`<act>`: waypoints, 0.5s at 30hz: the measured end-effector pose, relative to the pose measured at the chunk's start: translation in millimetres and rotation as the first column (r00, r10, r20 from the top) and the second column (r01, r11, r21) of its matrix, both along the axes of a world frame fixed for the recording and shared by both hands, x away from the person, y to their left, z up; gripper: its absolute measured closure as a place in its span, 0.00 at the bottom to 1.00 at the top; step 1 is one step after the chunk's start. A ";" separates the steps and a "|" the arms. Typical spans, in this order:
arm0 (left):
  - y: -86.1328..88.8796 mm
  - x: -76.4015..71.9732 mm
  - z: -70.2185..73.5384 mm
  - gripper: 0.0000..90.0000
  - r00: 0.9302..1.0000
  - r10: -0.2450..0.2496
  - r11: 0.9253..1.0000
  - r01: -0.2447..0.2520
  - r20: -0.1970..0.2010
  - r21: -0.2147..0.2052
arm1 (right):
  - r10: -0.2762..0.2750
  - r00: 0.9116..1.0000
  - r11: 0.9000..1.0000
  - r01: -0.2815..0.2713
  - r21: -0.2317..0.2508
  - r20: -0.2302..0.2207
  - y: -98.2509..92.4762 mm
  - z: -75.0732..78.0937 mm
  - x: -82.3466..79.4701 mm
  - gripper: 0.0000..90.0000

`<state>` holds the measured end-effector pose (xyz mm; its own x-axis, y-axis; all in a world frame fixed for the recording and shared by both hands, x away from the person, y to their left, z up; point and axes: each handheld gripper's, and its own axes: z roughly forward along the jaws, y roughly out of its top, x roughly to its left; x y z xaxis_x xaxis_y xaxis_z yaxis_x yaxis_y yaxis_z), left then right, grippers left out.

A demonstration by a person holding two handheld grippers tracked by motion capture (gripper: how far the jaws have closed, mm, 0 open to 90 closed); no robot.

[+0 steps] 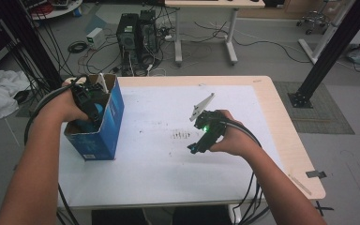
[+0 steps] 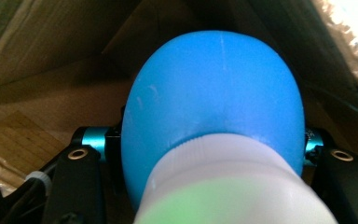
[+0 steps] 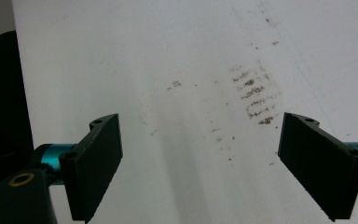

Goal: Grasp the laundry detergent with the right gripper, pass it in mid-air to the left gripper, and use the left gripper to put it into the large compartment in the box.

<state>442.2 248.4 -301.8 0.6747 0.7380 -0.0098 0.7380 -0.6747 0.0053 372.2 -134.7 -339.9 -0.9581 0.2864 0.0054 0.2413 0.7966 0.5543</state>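
A white sheet (image 1: 168, 159) with a patch of brown smudges (image 1: 180, 135) near its middle covered most of the pale wooden tabletop (image 1: 286, 136). A blue cardboard box (image 1: 104, 123) stood open at the left edge, near the far left corner. The left claw (image 1: 91, 110) reached down into it, pinching a blue bottle (image 2: 214, 98) with a white cap. The right claw (image 1: 194, 147) hovered over the sheet's middle, spread and empty. Beyond the tabletop, computer towers (image 1: 137, 33) and tangled cables lay on the grey floor.

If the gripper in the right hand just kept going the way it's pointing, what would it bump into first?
Most likely the white sheet covering the table, near the brownish smudges. The right gripper points down at it with open jaws and nothing between them; how far off is unclear.
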 end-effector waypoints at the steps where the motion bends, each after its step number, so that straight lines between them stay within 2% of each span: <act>1: -0.3 -0.4 -0.4 0.43 1.000 0.001 1.000 -0.001 0.002 -0.001 | 0.002 1.000 1.000 -0.002 0.002 0.001 0.0 0.1 0.0 0.14; 4: -0.9 -0.9 0.3 0.43 1.000 -0.015 1.000 0.015 0.002 -0.001 | 0.002 1.000 1.000 -0.002 -0.001 0.002 0.0 0.4 -0.3 0.14; 8: -2.7 -3.2 3.5 0.37 0.998 -0.045 0.999 0.045 0.032 -0.004 | 0.002 1.000 1.000 -0.002 0.004 0.004 -0.9 1.2 -1.1 0.14; 15: -3.0 -5.2 10.8 0.36 0.998 -0.044 0.999 0.045 0.046 -0.003 | 0.004 1.000 1.000 -0.004 0.006 0.009 -1.3 2.2 -2.0 0.14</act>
<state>437.0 245.5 -291.0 0.7068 0.7072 0.0188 0.7061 -0.7069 0.0412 370.2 -135.9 -337.7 -0.9593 0.2823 -0.0017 0.2327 0.7941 0.5615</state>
